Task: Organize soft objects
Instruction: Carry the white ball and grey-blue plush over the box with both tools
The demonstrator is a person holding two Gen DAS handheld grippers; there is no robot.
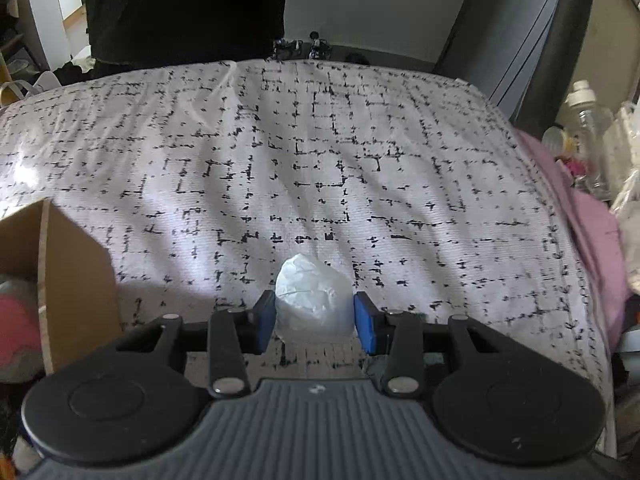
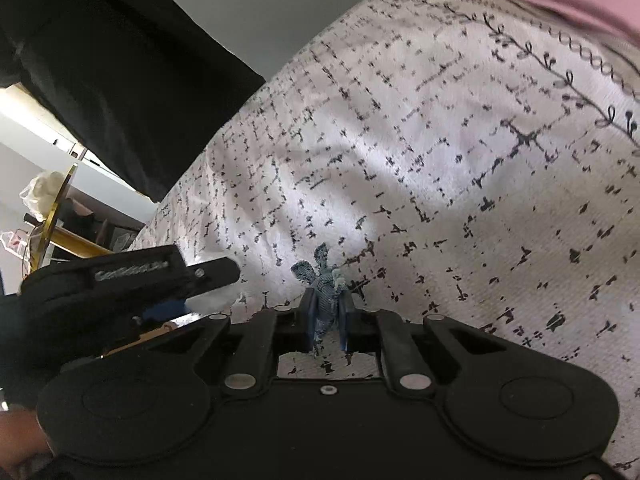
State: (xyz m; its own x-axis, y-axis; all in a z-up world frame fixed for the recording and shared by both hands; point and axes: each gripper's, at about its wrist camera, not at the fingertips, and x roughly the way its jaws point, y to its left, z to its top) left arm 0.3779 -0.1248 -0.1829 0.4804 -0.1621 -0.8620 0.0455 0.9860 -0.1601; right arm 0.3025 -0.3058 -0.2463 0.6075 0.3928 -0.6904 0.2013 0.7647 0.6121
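Note:
My left gripper (image 1: 315,320) is shut on a white crumpled soft ball (image 1: 314,300) and holds it just above the white bedspread with black dashes (image 1: 320,160). My right gripper (image 2: 325,314) is shut on a small blue denim cloth piece (image 2: 324,280), whose frayed ends stick up past the blue pads. The left gripper also shows at the left of the right wrist view (image 2: 132,280), close beside the right one.
An open cardboard box (image 1: 60,272) stands at the left of the bed with a pink and grey soft item (image 1: 16,320) inside. Pink cloth (image 1: 580,208) lies on the bed's right edge, with bottles (image 1: 588,128) beyond it. A dark garment (image 1: 184,8) hangs behind the bed.

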